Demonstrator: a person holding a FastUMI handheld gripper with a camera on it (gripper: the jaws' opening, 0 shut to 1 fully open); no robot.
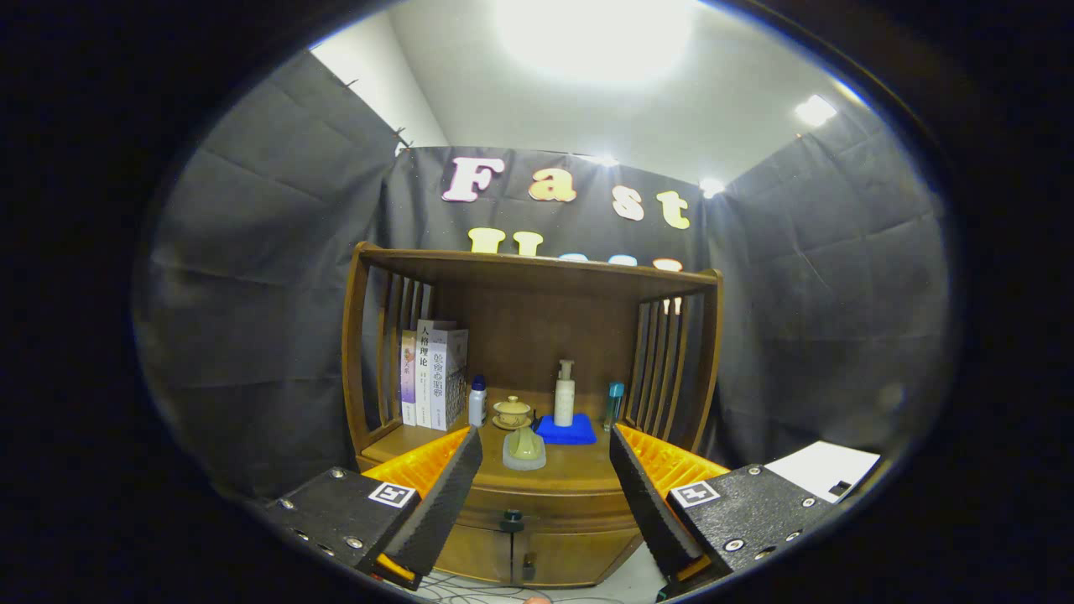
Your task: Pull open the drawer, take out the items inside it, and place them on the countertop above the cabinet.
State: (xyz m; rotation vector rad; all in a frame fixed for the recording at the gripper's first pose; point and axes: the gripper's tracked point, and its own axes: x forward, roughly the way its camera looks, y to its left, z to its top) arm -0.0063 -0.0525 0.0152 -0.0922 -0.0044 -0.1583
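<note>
Gripper view shows my gripper (545,470) spread wide, grasping nothing, the closed drawer (537,507) just ahead below the countertop (579,474); it should slide stiffly, so I'd pinch its small knob (512,521).

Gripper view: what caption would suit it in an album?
Open gripper facing a wooden cabinet, its drawer shut, knob between the fingers; books and bottles on the countertop.

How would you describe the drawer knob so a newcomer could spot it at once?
Start at the wooden cabinet against the booth wall; its countertop carries books, bottles and a teacup. Just below that top runs the closed drawer, seen between the open gripper fingers. The knob is the small dark stud on its front, above the two door pulls.
</note>
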